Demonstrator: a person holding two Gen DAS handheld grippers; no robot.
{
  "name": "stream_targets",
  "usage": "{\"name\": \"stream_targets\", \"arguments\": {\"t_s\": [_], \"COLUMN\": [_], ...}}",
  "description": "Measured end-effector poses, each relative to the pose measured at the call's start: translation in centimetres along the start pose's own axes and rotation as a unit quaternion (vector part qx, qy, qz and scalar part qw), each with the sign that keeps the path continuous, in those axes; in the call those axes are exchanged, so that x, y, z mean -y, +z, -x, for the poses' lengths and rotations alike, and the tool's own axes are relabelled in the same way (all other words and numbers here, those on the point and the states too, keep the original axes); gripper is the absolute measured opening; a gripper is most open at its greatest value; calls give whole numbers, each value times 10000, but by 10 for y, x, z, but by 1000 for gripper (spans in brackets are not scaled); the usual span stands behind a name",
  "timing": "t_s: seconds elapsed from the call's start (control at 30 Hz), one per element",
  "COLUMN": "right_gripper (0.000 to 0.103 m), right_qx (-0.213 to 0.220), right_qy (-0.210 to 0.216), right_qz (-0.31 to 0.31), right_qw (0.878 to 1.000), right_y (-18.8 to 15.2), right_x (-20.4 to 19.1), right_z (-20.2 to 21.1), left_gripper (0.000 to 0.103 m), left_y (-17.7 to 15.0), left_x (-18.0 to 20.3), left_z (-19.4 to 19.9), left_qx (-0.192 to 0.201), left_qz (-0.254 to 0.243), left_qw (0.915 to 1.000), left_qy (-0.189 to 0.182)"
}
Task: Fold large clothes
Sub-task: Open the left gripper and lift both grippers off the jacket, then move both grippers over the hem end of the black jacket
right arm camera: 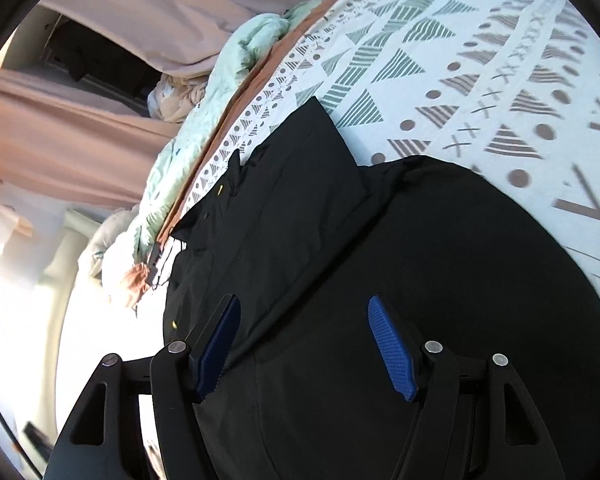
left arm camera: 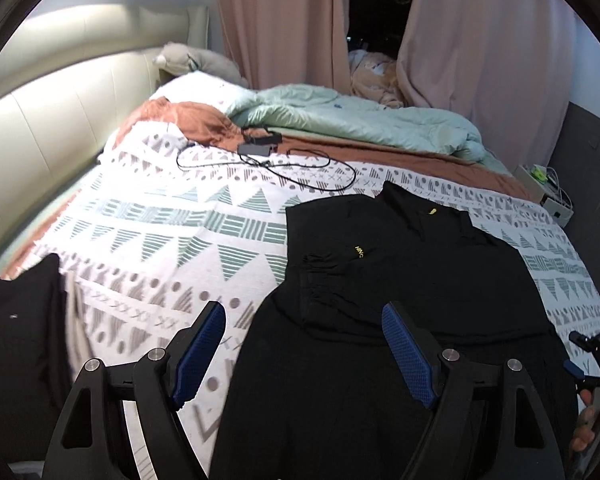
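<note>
Black garment [left arm camera: 400, 280] hem cut off below, second dark garment [left arm camera: 16, 340] cropped left

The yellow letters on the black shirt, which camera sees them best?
The left wrist view: the yellow letters show clearly on the black shirt. The right wrist view shows only tiny yellow specks there, unreadable.

left tool [left arm camera: 304, 354]: jaws apart, empty | black garment [left arm camera: 400, 280]: flat on patterned bedspread [left arm camera: 160, 216]
</note>
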State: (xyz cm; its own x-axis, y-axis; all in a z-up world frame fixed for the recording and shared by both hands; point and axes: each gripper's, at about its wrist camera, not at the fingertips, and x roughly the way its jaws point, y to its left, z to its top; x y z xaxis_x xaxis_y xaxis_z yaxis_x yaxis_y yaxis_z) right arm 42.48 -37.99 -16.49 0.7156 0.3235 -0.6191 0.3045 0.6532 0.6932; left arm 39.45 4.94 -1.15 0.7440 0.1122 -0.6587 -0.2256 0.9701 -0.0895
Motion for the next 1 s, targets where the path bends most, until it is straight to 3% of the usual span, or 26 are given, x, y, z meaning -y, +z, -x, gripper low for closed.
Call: {"name": "stream_targets", "arguments": {"t_s": [0.1, 0.2, 0.27, 0.3, 0.63, 1.0], "right_gripper": [90, 92, 97, 103, 103, 103], "right_qx": [81, 225, 348, 393, 621, 836], "right_qy": [-24, 17, 82, 86, 144, 130], "right_qz": [39, 73, 110, 123, 56, 364], "right_qw": [10000, 9997, 9993, 9991, 9979, 9958], "right_y": [-12, -21, -27, -29, -69, -120], "right_x": [3, 4, 5, 6, 30, 48], "right_z": [21, 47, 65, 71, 135, 204], "left_gripper": [81, 81, 90, 103, 103, 103], "left_y": [-9, -20, -29, -32, -72, -136], "left_x": [-12, -26, -38, -41, -88, -113], "left_z": [38, 76, 100, 109, 189, 224], "left_qx": [168, 397, 529, 580, 1027, 946], "left_qz": [150, 336, 464, 483, 779, 925], "left_qw": [9996, 9985, 9971, 9966, 9915, 9907], "left_qy": [-141, -177, -303, -330, -153, -313]}}
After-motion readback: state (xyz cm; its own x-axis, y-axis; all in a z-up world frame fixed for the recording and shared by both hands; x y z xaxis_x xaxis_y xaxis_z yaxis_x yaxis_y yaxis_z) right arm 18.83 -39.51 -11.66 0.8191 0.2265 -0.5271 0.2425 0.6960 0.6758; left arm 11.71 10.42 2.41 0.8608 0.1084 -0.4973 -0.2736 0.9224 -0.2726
